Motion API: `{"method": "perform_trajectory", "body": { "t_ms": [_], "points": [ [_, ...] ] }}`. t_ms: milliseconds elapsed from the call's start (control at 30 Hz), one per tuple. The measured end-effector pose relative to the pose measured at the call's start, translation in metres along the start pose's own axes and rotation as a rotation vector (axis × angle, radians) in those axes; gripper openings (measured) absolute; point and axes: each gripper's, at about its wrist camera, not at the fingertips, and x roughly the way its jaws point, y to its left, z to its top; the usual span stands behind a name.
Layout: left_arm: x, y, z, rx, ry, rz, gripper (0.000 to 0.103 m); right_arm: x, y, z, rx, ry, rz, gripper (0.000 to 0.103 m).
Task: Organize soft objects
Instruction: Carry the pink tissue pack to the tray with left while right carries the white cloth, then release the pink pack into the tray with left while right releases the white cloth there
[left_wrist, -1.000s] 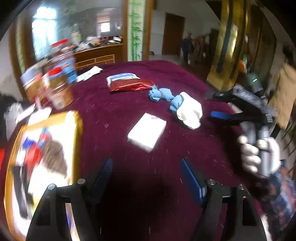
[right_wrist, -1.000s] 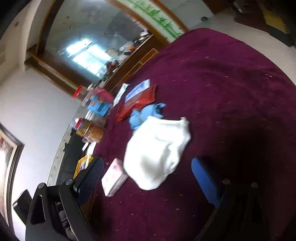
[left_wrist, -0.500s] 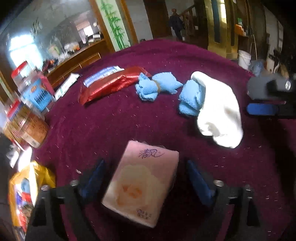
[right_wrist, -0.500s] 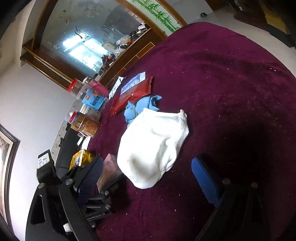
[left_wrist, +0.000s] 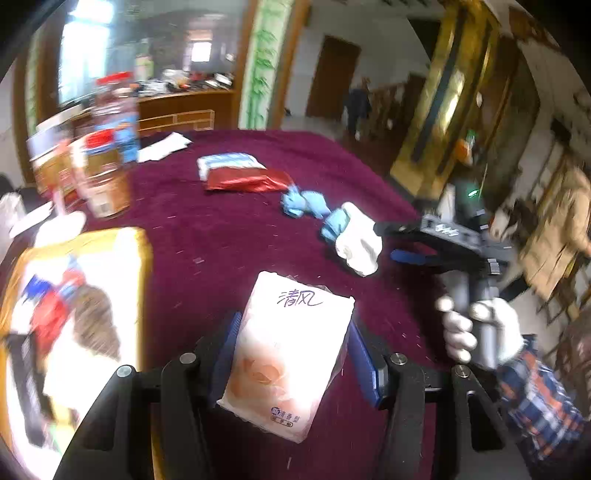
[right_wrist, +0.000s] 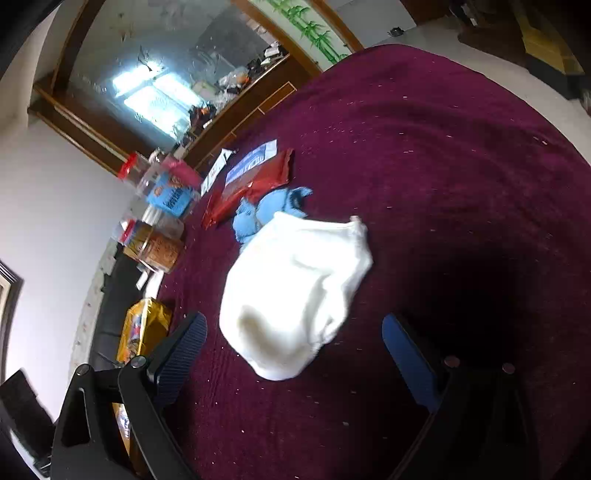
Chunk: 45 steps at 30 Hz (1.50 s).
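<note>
Clamping the tissue pack, the left claw contrasts the right claw, gaping near the white sock.

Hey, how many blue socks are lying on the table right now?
2. One blue sock lies bunched just past the red packet. The other blue sock lies partly under the white sock. More could be hidden beneath that white sock.

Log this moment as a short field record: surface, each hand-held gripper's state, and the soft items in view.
surface: maroon tablecloth
left hand-held gripper: shut on tissue pack, lifted off the cloth
right hand-held gripper: open, white sock lying between its fingers
blue socks: bunched behind the white sock, touching it
red snack packet: flat, beyond the blue socks
jars: far left, blurred
</note>
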Motion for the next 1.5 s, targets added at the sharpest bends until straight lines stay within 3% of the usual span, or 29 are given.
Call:
{"method": "perform_trajectory", "body": {
  "t_ms": [100,167,200,233,467,733,833,1000,1100,1300,1500],
  "points": [
    [-0.038,0.025,-0.016,-0.052,-0.055,0.039,0.059,0.013,0.017,0.001,-0.041,0.022,-0.095,0.092],
    [-0.060,0.044,-0.027,-0.092,-0.083,0.093,0.059,0.019,0.021,0.001,-0.053,0.019,-0.156,0.077],
    [-0.068,0.055,-0.032,-0.120,-0.093,0.105,0.059,0.021,0.021,0.001,-0.055,0.029,-0.174,0.042],
    [-0.075,0.065,-0.037,-0.146,-0.101,0.115,0.059,0.023,0.019,0.000,-0.044,0.049,-0.164,0.019],
    [-0.115,0.148,-0.074,-0.329,-0.151,0.255,0.060,-0.020,0.022,-0.023,-0.023,0.011,-0.117,0.015],
    [-0.109,0.204,-0.104,-0.460,-0.087,0.335,0.060,-0.041,0.110,-0.053,-0.203,0.040,-0.023,0.015],
    [-0.104,0.209,-0.112,-0.463,-0.047,0.355,0.060,-0.031,0.160,-0.070,-0.301,0.081,0.030,0.015],
    [-0.083,0.198,-0.104,-0.344,0.030,0.430,0.068,-0.005,0.221,-0.099,-0.413,0.166,0.101,0.015],
    [-0.072,0.203,-0.104,-0.333,0.067,0.461,0.071,0.013,0.253,-0.119,-0.481,0.217,0.117,0.015],
    [-0.108,0.205,-0.108,-0.394,-0.074,0.385,0.072,0.040,0.287,-0.149,-0.584,0.290,0.099,0.016],
    [-0.149,0.206,-0.110,-0.426,-0.214,0.385,0.074,0.060,0.309,-0.169,-0.657,0.338,0.073,0.016]
  ]
}}
